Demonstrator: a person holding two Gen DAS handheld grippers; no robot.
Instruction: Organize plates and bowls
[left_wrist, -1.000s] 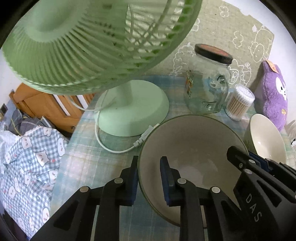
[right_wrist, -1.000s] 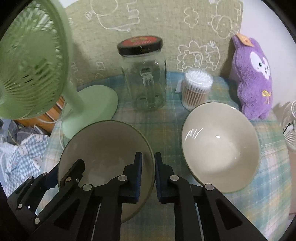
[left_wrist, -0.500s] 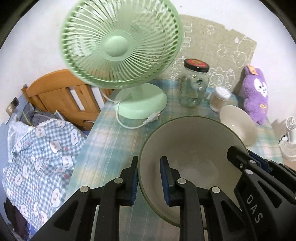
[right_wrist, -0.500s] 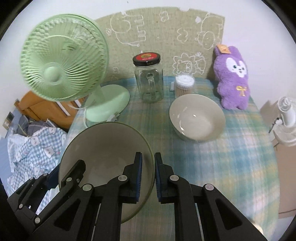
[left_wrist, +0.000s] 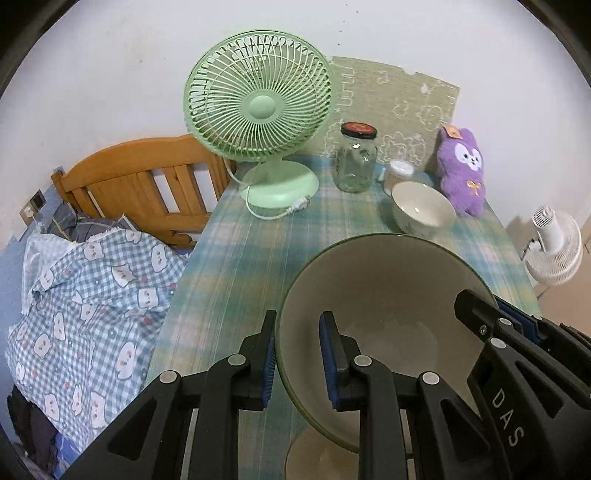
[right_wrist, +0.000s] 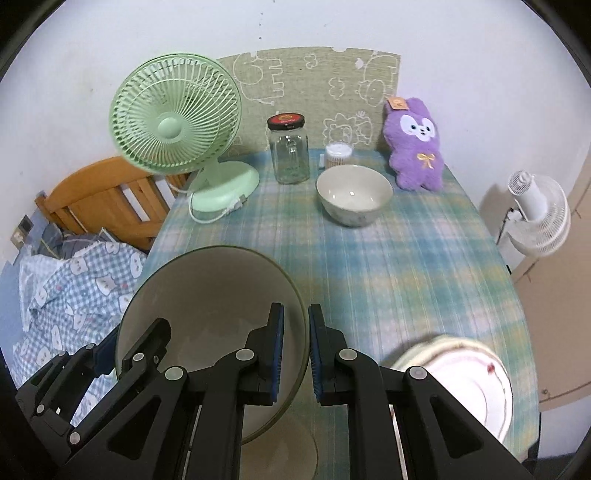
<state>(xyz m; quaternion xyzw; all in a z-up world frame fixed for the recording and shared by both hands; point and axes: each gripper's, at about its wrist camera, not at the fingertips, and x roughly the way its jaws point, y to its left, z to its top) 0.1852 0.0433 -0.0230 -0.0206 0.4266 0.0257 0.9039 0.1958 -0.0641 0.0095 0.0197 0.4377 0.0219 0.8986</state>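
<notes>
plaid cloth (right_wrist: 388, 266), glossy round bowl (right_wrist: 207, 295)

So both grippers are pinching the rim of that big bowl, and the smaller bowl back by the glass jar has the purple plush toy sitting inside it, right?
Not quite. The purple plush toy sits on the table beside the smaller bowl, not inside it; the right wrist view shows the bowl empty. The rest holds: the left gripper and the right gripper each pinch the rim of the big bowl, and the glass jar stands nearby.
</notes>
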